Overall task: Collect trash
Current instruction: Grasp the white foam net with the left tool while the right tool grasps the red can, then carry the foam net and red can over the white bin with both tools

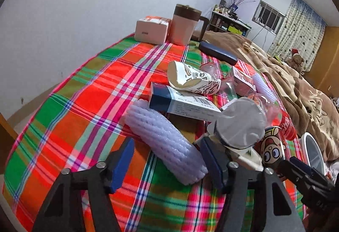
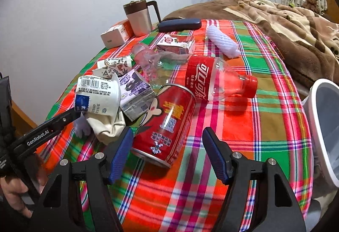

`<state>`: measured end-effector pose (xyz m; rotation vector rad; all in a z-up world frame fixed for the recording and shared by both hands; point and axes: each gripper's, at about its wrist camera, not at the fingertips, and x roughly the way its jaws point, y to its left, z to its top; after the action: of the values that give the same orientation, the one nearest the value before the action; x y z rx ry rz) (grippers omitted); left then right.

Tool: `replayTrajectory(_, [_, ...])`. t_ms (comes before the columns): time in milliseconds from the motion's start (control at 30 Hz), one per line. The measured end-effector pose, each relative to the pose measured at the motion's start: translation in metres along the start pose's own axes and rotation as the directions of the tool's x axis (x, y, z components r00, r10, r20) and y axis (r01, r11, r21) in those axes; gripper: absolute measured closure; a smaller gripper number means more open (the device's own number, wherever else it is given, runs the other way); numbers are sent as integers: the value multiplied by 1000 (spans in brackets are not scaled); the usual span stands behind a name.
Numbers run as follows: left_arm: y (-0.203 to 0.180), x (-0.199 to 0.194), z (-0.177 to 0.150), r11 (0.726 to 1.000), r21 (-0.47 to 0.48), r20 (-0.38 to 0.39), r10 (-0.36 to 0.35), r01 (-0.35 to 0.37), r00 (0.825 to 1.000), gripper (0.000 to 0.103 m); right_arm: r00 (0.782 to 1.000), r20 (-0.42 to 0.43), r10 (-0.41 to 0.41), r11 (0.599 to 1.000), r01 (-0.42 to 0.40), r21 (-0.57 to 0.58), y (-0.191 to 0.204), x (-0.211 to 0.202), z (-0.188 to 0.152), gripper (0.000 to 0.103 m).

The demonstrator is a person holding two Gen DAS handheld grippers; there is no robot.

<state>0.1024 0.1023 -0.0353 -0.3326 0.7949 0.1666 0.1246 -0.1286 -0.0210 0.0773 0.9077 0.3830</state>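
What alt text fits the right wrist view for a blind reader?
The open right gripper hovers over a red drink can lying on a plaid cloth, amid a Coca-Cola bottle, crushed cartons and a yogurt cup. A white bin stands right.

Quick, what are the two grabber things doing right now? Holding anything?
Left gripper: jaws open around the white foam sleeve, not squeezing it.
Right gripper: jaws open around the red can, not gripping it.
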Motion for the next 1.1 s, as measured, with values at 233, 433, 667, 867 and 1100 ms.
replayTrajectory(233, [-2,16,1,1000,-18,-29,25,-25,999,61,1000,-28,-4,1000,5,28,-4,12,3,41])
replayTrajectory(433, [-3,10,-4,999,8,-25,42,-42,999,76,1000,-30,-4,999,6,47,-10,12,3,48])
replayTrajectory(667, [-1,-7,-13,998,38,-12,41,-40,999,82,1000,-10,11,999,-10,34,-12,2,-4,49])
replayTrajectory(867, [-1,-29,-26,998,60,2,23,-23,1000,82,999,5,32,999,-32,24,-15,-11,-13,49])
replayTrajectory(1100, [-11,-59,-37,996,92,36,-1,-2,999,83,998,32,46,999,-47,24,-20,-29,-22,49])
